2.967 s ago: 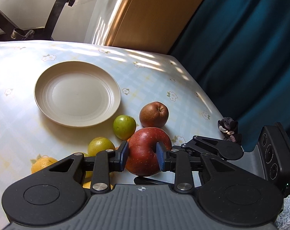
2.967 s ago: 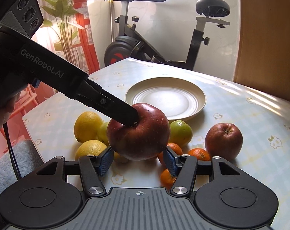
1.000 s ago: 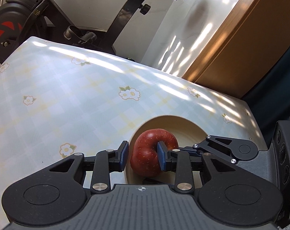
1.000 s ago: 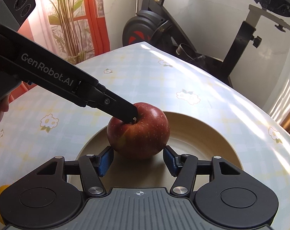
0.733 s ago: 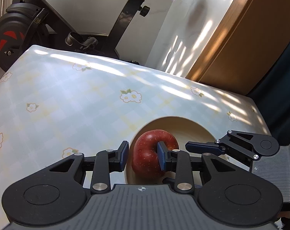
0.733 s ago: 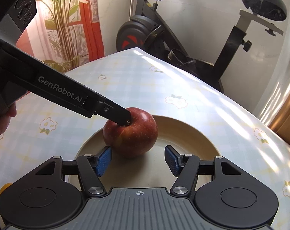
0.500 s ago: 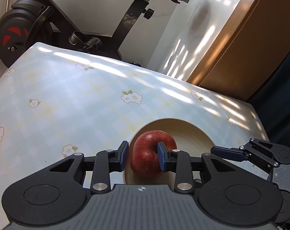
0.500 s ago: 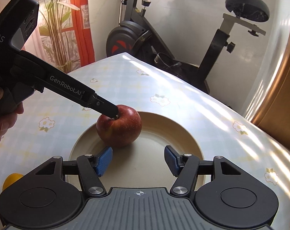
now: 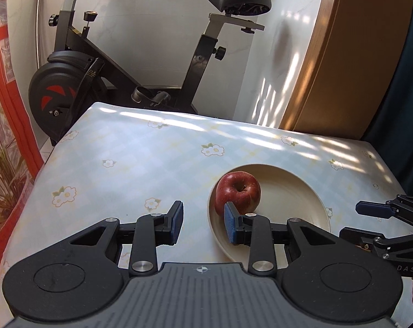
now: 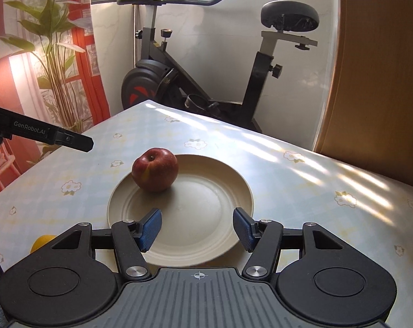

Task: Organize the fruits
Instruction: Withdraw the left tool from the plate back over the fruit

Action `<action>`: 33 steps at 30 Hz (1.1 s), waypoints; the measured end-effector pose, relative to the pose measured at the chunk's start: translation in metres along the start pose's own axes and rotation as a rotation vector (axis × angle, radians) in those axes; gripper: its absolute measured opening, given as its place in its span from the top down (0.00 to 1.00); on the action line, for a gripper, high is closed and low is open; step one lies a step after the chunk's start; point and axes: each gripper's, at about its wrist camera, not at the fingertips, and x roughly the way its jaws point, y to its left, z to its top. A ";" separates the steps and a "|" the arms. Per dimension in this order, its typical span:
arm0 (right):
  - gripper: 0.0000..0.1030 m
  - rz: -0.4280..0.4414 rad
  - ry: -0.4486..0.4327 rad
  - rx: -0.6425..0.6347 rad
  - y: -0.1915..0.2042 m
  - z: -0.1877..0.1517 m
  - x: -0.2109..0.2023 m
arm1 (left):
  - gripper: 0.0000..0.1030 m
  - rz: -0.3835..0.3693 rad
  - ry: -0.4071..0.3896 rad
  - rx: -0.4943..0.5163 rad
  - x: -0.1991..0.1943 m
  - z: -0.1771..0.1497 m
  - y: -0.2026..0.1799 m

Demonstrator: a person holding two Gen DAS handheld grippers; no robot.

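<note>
— Both grippers have backed off the red apple [image 10: 155,173] since a second ago; back then the left one was clamped on it and the right one's pads sat either side of it. What do you make of it now?

— Apple's alone on the cream plate [image 10: 211,205], upright, stem dimple up, sitting on the plate's left part in the right wrist view, near the rim. Nothing touches it.

— And the left gripper [image 9: 201,225]?

— Released. Its blue pads stand a small way apart with only tablecloth and plate edge showing between them. In its own view the apple lies just beyond the right-hand pad, not between the two. From the right wrist camera its finger [image 10: 69,139] hangs in the air left of the apple, clear of it.

— Right gripper [image 10: 197,228]?

— Also empty, jaws apart wider than the left's, bare plate between the pads. The apple is ahead and to the left of it.

— Anything else on the table?

— The flowered tablecloth [image 10: 315,186] with stripes of sunlight, and a bit of yellow fruit [image 10: 42,242] peeking out by the right gripper's left side. An exercise bike [image 10: 206,82] stands behind the table, a leafy plant [image 10: 50,54] by the red curtain
</note>
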 end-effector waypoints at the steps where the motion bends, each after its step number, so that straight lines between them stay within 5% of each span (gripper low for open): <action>1: 0.47 -0.007 -0.007 0.006 0.001 -0.004 -0.005 | 0.66 0.010 -0.012 0.007 -0.008 -0.003 -0.001; 15: 0.50 -0.040 -0.059 0.092 0.017 -0.041 -0.051 | 0.66 0.058 -0.046 -0.009 -0.052 -0.035 -0.012; 33: 0.53 -0.050 -0.002 0.115 0.018 -0.067 -0.047 | 0.66 0.015 0.021 -0.001 -0.053 -0.057 -0.020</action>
